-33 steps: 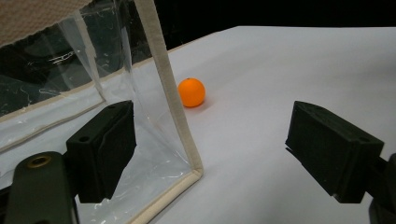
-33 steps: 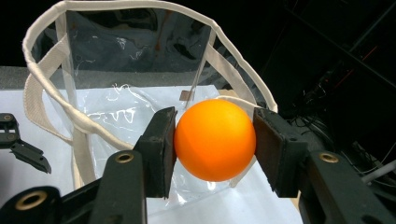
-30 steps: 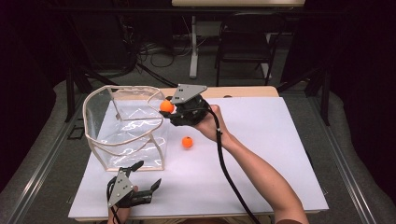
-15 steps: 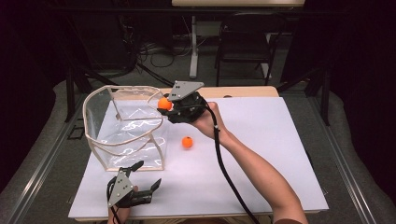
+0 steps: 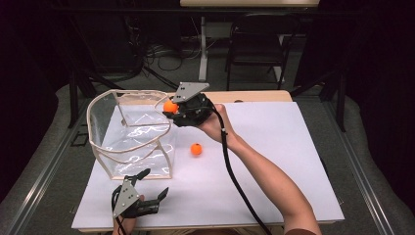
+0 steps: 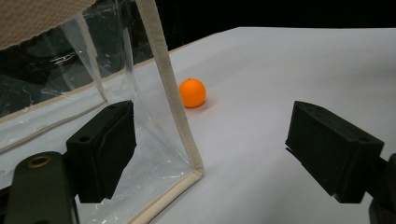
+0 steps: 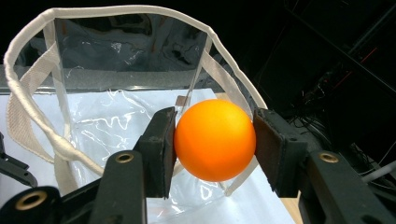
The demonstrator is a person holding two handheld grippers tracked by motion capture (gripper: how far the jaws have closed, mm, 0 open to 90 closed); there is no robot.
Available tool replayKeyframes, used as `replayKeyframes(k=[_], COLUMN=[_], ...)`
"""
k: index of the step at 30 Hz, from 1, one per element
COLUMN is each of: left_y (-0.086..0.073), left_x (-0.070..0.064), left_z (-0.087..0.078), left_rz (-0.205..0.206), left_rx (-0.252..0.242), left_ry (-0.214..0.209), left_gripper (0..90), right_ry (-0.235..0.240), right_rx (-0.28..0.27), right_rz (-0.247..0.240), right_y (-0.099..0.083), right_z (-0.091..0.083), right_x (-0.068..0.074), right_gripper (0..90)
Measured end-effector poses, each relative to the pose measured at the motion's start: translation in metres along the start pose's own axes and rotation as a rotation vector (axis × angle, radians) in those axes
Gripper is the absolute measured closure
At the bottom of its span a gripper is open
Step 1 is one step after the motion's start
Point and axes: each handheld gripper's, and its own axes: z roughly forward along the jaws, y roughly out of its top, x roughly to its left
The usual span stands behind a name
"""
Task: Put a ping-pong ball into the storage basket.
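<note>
Right tongs (image 5: 172, 110) clamped on an orange ball (image 5: 170, 106) at the clear bag's (image 5: 128, 133) rim; next, probably let go inside. Left tongs (image 5: 155, 184) sit apart.

White table (image 5: 274, 161): clear plastic bag (image 5: 129, 134) with cream trim standing at far left; loose orange ball (image 5: 196, 149) just right of it.

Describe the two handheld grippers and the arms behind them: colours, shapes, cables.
Both the left gripper and right gripper are black with blocky jaws, brass-coloured rivets at the jaw arms and a grey three-cornered plate on top. A black cable trails from the right one along a bare forearm.
</note>
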Motion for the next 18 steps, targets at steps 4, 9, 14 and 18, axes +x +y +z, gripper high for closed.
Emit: replayKeyframes(k=[4, 9, 14, 18], left_y=[0.000, 0.000, 0.000, 0.000], left_x=[0.000, 0.000, 0.000, 0.001], left_z=[0.000, 0.000, 0.001, 0.001], left_rz=[-0.003, -0.005, -0.004, -0.006], left_rx=[0.001, 0.000, 0.001, 0.000], left_ry=[0.001, 0.001, -0.002, -0.003], left_gripper=[15.8, 15.8, 15.8, 15.8], right_ry=[0.004, 0.006, 0.010, 0.012], right_rx=[0.007, 0.013, 0.018, 0.026], right_rz=[-0.004, -0.008, -0.015, -0.015], right_y=[0.002, 0.005, 0.009, 0.012], right_z=[0.002, 0.005, 0.010, 0.013], right_x=[0.000, 0.000, -0.001, -0.002], right_gripper=[50.7, 50.7, 50.7, 50.7])
